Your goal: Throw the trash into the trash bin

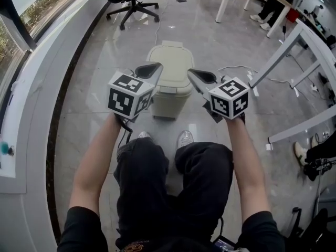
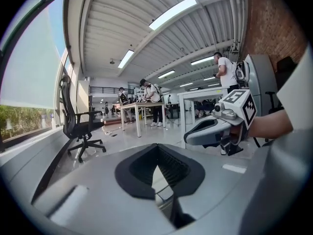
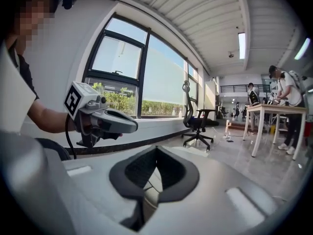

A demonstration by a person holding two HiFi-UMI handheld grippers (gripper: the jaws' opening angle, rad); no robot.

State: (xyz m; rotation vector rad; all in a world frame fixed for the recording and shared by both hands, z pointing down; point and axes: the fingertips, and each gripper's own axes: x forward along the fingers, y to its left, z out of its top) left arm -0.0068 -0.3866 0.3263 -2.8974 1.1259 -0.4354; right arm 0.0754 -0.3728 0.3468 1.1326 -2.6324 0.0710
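Centre frame: left gripper (image 1: pixel 155 67), right gripper (image 1: pixel 193 74), both jaws pressed together, empty, flanking closed trash bin (image 1: pixel 169 103). Bin likely light rigid plastic; lift lid (image 1: pixel 170 55) by front lip.

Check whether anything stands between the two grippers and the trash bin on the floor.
Nothing visible stands between the left gripper or the right gripper and the trash bin. Only its lid, which looks closed, covers the opening. No trash shows in either gripper's jaws.

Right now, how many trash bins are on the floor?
1: the closed beige trash bin stands on the floor ahead of the person's shoes; others may be hidden.
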